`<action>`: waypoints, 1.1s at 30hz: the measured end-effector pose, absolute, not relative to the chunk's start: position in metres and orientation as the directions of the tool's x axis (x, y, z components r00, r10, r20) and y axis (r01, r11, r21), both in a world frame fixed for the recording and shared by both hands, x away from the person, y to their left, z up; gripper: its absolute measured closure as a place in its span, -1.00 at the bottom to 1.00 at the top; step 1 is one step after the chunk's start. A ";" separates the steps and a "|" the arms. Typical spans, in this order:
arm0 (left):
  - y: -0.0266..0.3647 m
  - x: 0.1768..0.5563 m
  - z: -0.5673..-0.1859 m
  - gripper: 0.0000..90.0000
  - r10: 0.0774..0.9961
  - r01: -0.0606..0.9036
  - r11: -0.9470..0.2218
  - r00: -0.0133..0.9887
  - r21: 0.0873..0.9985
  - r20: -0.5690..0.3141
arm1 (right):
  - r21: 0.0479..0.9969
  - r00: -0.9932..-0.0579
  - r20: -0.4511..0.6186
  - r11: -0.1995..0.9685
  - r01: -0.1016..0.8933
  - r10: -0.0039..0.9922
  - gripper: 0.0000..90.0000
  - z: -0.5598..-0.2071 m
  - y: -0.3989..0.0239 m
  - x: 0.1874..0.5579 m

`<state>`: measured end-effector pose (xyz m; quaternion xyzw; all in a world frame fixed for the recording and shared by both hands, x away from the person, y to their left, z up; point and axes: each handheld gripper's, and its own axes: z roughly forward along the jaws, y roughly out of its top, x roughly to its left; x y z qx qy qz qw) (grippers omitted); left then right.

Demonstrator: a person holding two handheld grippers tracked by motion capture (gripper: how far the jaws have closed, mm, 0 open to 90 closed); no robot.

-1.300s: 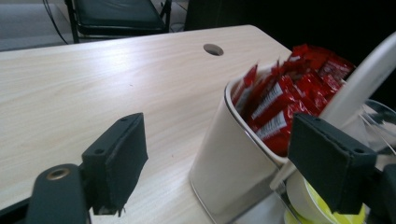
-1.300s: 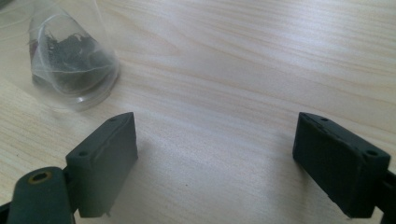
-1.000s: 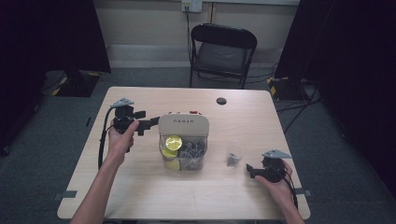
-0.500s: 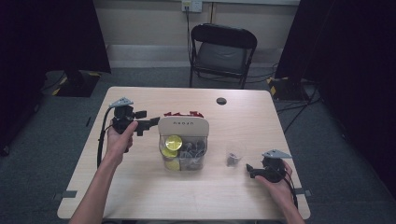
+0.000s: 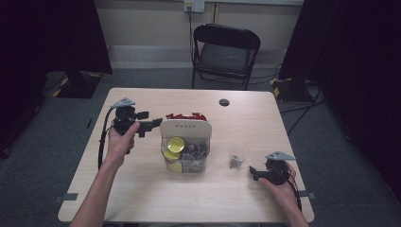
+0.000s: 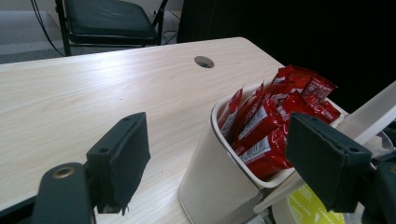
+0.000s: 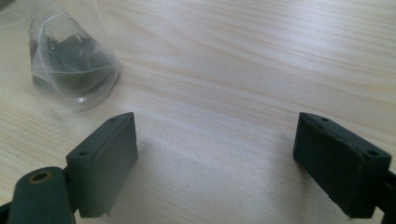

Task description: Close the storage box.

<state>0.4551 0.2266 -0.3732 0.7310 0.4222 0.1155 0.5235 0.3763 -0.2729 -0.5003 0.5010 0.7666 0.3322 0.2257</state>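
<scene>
Reaching toward the organiser (image 5: 185, 142) from the high view, the left tongs (image 5: 150, 126) hang open just beside its red packets (image 5: 185, 116); the right tongs (image 5: 254, 172) rest open near a small bag (image 5: 236, 160). Left gripper view: packets (image 6: 271, 116) lie ahead, ungripped; closing in probably comes next. Right gripper view: bag (image 7: 70, 56) sits apart, beyond the left jaw.

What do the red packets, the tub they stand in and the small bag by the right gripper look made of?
Red packets: glossy foil or plastic film, judging by sheen and crimped edges. Tub: smooth cream plastic, probably, with a matte, even wall. Small bag: clear thin plastic; its dark contents show through.
</scene>
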 end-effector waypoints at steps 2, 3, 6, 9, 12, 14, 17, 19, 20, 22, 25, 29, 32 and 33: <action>0.226 0.454 -0.372 -0.52 0.732 0.496 -0.093 0.622 0.863 -0.279 | 0.735 -0.396 -0.013 0.277 0.618 0.918 -0.70 -0.500 -0.273 0.376; 0.226 0.452 -0.372 -0.52 0.726 0.496 -0.098 0.629 0.862 -0.279 | 0.735 -0.396 -0.013 0.277 0.618 0.918 -0.70 -0.500 -0.273 0.376; 0.224 0.449 -0.371 -0.52 0.718 0.492 -0.107 0.639 0.864 -0.275 | 0.735 -0.396 -0.013 0.277 0.618 0.918 -0.70 -0.500 -0.273 0.376; 0.223 0.446 -0.370 -0.53 0.716 0.492 -0.109 0.642 0.864 -0.275 | 0.735 -0.396 -0.013 0.277 0.618 0.918 -0.70 -0.500 -0.273 0.376; 0.224 0.445 -0.370 -0.54 0.715 0.491 -0.114 0.644 0.864 -0.271 | 0.735 -0.396 -0.013 0.277 0.618 0.918 -0.70 -0.500 -0.273 0.376; 0.225 0.443 -0.370 -0.54 0.713 0.491 -0.114 0.645 0.863 -0.273 | 0.735 -0.396 -0.013 0.278 0.618 0.918 -0.71 -0.500 -0.273 0.376; 0.224 0.442 -0.370 -0.54 0.711 0.493 -0.128 0.650 0.861 -0.266 | 0.735 -0.396 -0.013 0.277 0.619 0.918 -0.71 -0.500 -0.273 0.376; 0.223 0.441 -0.371 -0.54 0.712 0.498 -0.127 0.648 0.858 -0.271 | 0.735 -0.396 -0.012 0.277 0.619 0.918 -0.71 -0.500 -0.273 0.376; 0.223 0.441 -0.371 -0.54 0.713 0.498 -0.129 0.648 0.857 -0.269 | 0.735 -0.397 -0.012 0.277 0.619 0.918 -0.71 -0.500 -0.273 0.376; 0.222 0.441 -0.371 -0.55 0.711 0.497 -0.132 0.650 0.858 -0.268 | 0.735 -0.396 -0.013 0.277 0.619 0.918 -0.71 -0.500 -0.273 0.376; 0.221 0.440 -0.371 -0.55 0.712 0.497 -0.135 0.650 0.857 -0.265 | 0.735 -0.397 -0.013 0.277 0.619 0.918 -0.71 -0.500 -0.273 0.376; 0.220 0.439 -0.372 -0.56 0.710 0.496 -0.141 0.654 0.857 -0.261 | 0.735 -0.398 -0.012 0.278 0.619 0.917 -0.71 -0.500 -0.273 0.376; 0.220 0.438 -0.372 -0.56 0.710 0.498 -0.142 0.653 0.856 -0.262 | 0.735 -0.397 -0.012 0.278 0.619 0.918 -0.71 -0.500 -0.273 0.376; 0.220 0.437 -0.373 -0.56 0.711 0.500 -0.139 0.651 0.855 -0.265 | 0.735 -0.397 -0.012 0.278 0.619 0.918 -0.71 -0.500 -0.273 0.376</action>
